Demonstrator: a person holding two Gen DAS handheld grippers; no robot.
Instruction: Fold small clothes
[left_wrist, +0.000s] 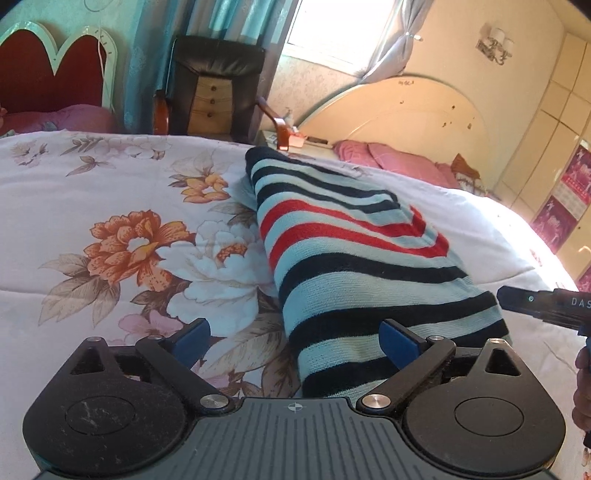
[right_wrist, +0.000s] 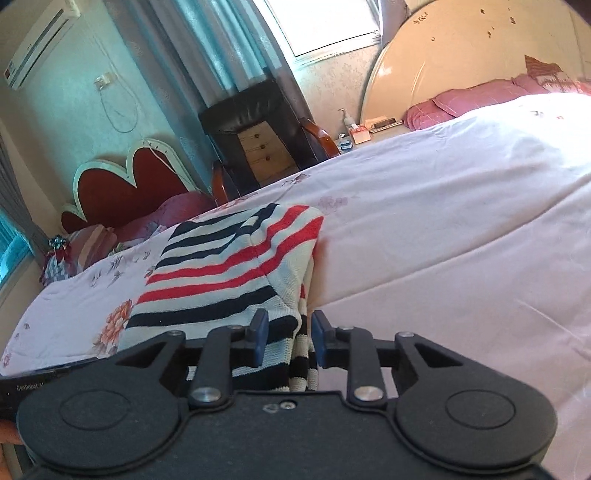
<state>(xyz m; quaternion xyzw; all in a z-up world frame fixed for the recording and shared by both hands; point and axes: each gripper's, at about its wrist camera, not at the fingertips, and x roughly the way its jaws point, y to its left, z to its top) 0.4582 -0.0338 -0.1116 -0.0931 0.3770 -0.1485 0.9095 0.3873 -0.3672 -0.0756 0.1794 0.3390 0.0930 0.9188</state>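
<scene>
Striped sweater (left_wrist: 354, 258) lies folded on the bed (left_wrist: 92, 177), left gripper (left_wrist: 295, 341) spread wide, right gripper (right_wrist: 286, 341) slightly parted, looks nearly finished.

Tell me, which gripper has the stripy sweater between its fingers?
The right gripper: a hanging edge of the striped sweater sits between its narrowly parted fingers. The left gripper is spread wide, its fingers clear of the knit.

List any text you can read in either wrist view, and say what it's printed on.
"DAS": white letters on the right tongs' black body, cut off by the frame edge.
"CanRobot A": roughly, small white print on the left tongs' black body; blurred, uncertain.
Wall calendar: print too small to read.
</scene>
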